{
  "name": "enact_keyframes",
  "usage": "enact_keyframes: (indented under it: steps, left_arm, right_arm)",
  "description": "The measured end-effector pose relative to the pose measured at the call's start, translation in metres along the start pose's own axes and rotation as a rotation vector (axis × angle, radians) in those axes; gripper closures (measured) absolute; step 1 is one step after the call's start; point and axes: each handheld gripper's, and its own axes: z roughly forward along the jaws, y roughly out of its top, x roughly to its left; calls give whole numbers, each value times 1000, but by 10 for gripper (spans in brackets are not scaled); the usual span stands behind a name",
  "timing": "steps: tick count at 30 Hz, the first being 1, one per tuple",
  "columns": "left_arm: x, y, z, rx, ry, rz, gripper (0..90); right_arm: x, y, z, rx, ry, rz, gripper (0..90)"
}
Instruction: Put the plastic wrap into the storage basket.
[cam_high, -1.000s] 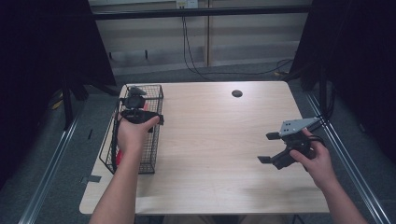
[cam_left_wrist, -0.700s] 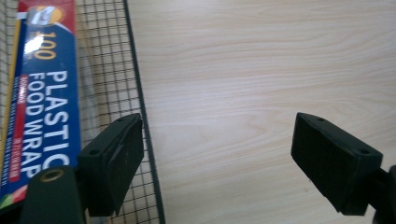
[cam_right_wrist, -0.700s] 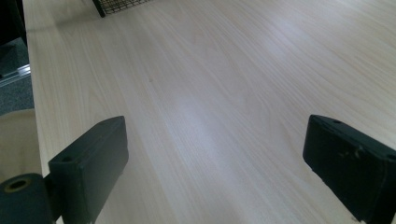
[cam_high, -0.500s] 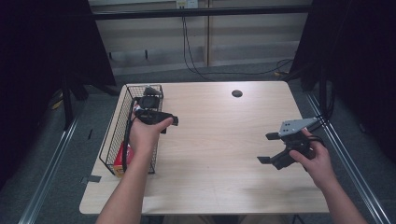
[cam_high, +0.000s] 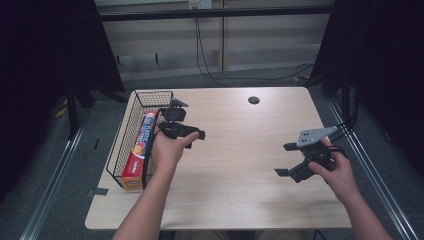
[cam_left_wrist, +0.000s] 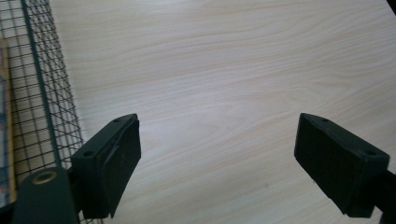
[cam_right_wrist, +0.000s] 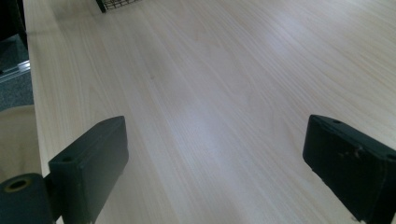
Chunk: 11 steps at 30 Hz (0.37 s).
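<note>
Left tongs (cam_high: 192, 134) gaping — box (cam_high: 138, 150) basketed (cam_high: 131, 126).

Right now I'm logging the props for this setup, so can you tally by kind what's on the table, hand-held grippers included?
Wire baskets: 1, the black basket at the table's left edge.
Boxes: 1, the long foil box lying in that basket.
Grippers: 2, the left gripper beside the basket and the right gripper, both open with nothing between the jaws.
Total: 4

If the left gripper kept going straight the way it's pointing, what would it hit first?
Probably the bare table: the left gripper, jaws open and empty, points down at it, the wire basket off to its side.
</note>
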Motion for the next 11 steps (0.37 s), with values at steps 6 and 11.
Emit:
enact_keyframes:
  steps: [6,11]
  left_arm:
    - [-9,-4,8,-10,-31,23,131]
    - [-17,-14,22,-5,-50,48,115]
  right_arm:
    - [-1,-1,2,6,-9,0,69]
    - [-2,-5,7,25,-13,10,70]
